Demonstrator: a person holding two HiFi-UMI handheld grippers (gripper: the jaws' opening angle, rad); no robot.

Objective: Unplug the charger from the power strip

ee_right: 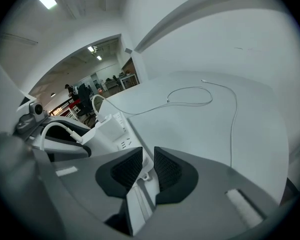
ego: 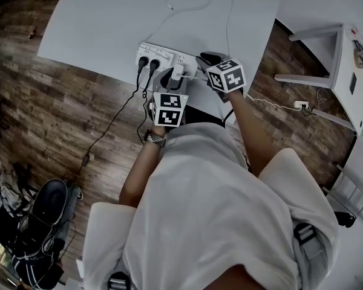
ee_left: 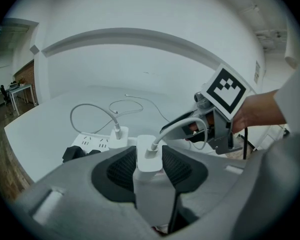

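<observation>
Left gripper (ee_left: 149, 166) is clamped on the white charger (ee_left: 148, 156) at six o'clock, its cable (ee_left: 177, 126) arcing toward two. The grip looks made, so next comes a straight pull off the power strip (ee_left: 90, 142), farther back at ten. The charger is boxy, smooth and plain. Right gripper (ee_right: 148, 158) hovers beside the strip, jaws barely apart.

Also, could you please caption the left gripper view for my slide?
Left gripper clamps a white rectangular charger, cable attached, near the white plastic power strip.
</observation>
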